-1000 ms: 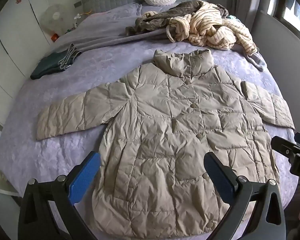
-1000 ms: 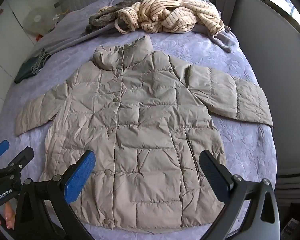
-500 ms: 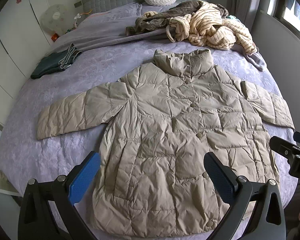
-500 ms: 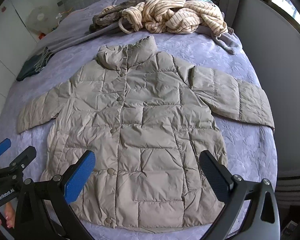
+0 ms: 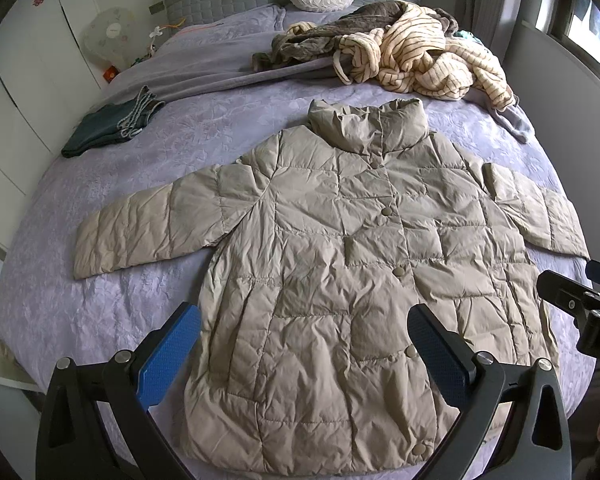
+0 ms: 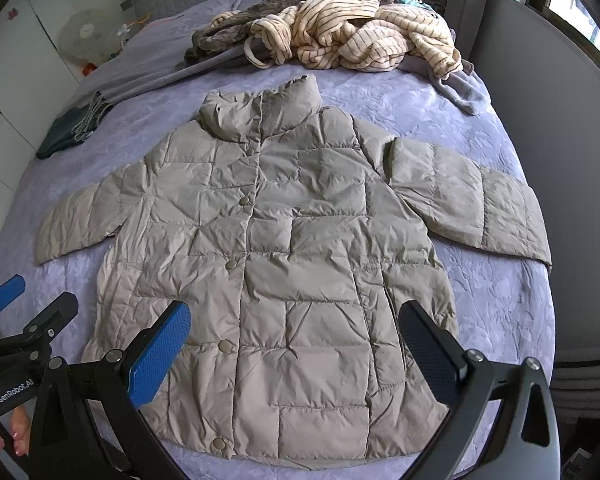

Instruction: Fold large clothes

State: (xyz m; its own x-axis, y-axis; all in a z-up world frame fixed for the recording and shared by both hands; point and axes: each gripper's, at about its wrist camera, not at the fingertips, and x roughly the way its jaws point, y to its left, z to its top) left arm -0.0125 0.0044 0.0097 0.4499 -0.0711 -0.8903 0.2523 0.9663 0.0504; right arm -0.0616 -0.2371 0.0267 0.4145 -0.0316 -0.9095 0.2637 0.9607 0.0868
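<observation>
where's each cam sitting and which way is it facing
Left wrist: on the left claw near the bed's foot, facing the headboard over the beige quilted puffer jacket; right claw at the edge.
Right wrist: on the right claw, same direction; left claw and fingertips show.
Shared: jacket, striped cream robe.

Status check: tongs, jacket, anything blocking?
Left tongs open, empty, above hem. Right tongs open, empty. Puffer jacket flat on bed, buttoned, sleeves out, unfolded. Clothes pile beyond collar, apart; nothing blocking.
</observation>
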